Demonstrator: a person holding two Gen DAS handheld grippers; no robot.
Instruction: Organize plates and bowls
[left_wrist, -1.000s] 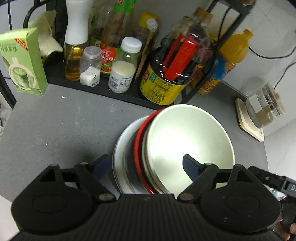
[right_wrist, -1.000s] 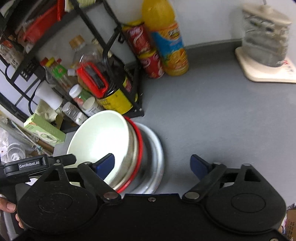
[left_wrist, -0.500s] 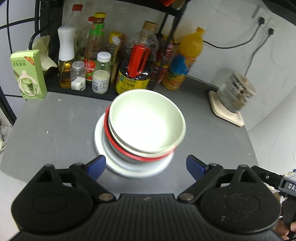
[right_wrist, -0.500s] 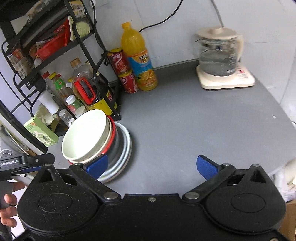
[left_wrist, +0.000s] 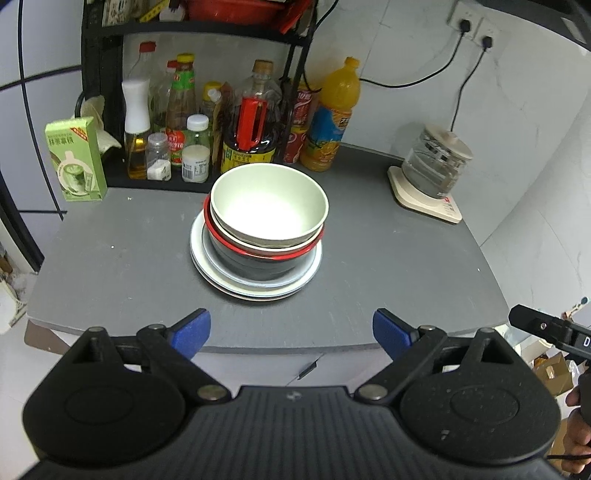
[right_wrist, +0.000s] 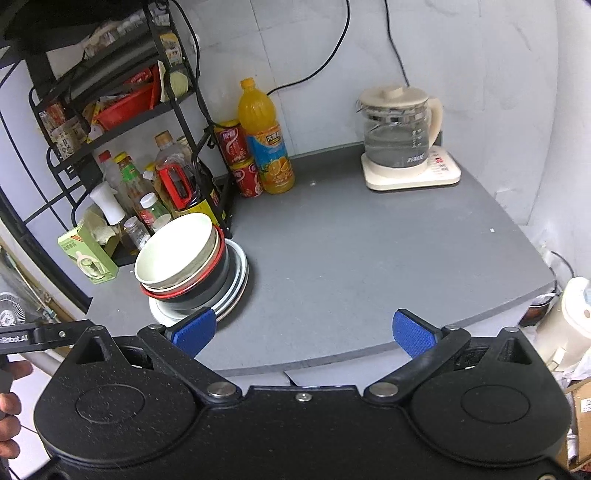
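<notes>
Grey countertop (left_wrist: 388, 266) against a pale wall, black wire rack (left_wrist: 107, 110) of bottles at back left. Stack of dishes sits mid-counter, just in front of the rack: cream bowl (left_wrist: 269, 206) on top, nested in a red-rimmed bowl (left_wrist: 258, 254) with a dark outside, on white plates (left_wrist: 255, 286). Left gripper (left_wrist: 291, 330) held back off the counter's near edge, stack straight ahead and well apart from it; blue-padded fingers spread wide, nothing between them. Right gripper (right_wrist: 303, 332) likewise off the front edge, wide open and empty; stack lies ahead to its left, the left blue pad (right_wrist: 192, 330) overlapping the plates in view only (contact cannot be told). Readable writing: "Robot.AI" on the left gripper's body seen from the right wrist camera; green carton (left_wrist: 75, 158) with Chinese characters, too small to read; orange drink bottle (left_wrist: 328, 122) with an orange-fruit label; red cans (right_wrist: 236, 155). Glass kettle (right_wrist: 399, 133) on a cream base at far right. Cream bowl interior plain, glossy, empty.
</notes>
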